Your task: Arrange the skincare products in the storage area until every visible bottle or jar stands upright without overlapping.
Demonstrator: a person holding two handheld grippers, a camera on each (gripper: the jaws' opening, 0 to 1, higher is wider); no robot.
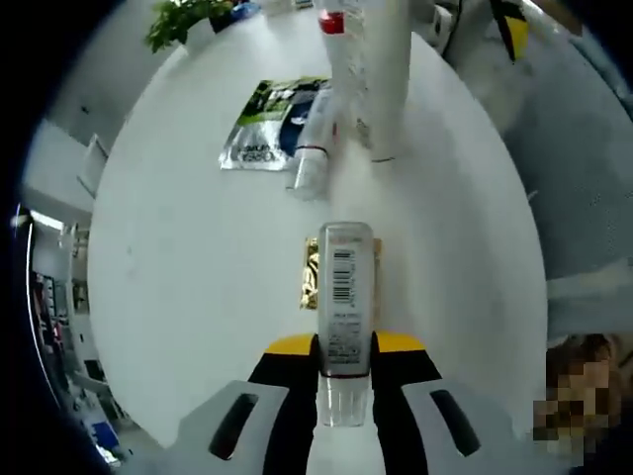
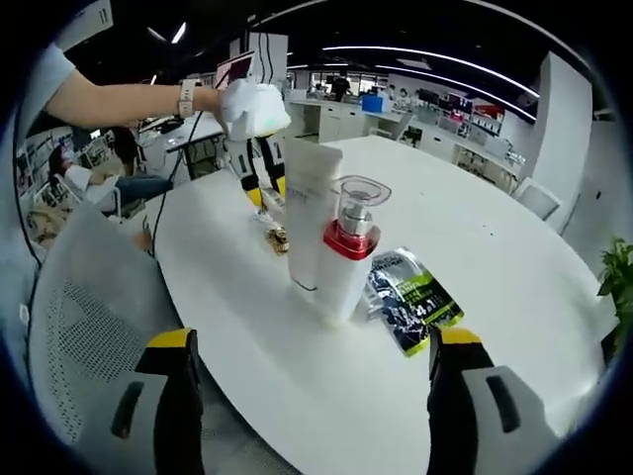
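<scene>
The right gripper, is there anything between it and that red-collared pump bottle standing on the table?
Nothing visible is in the way. The right gripper is open, and only bare white table lies between its jaws and the red-collared pump bottle. The white tube stands beside and behind the bottle, the sachet to its other side.

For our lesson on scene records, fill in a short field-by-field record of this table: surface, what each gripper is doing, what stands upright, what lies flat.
surface: round white table
left gripper: shut on a clear bottle with barcode label, held above the table
right gripper: open, holding nothing
upright: white tube and red-collared pump bottle, close together
lying flat: green-and-black sachet, small white tube, gold packet
nearby: grey mesh chair
</scene>
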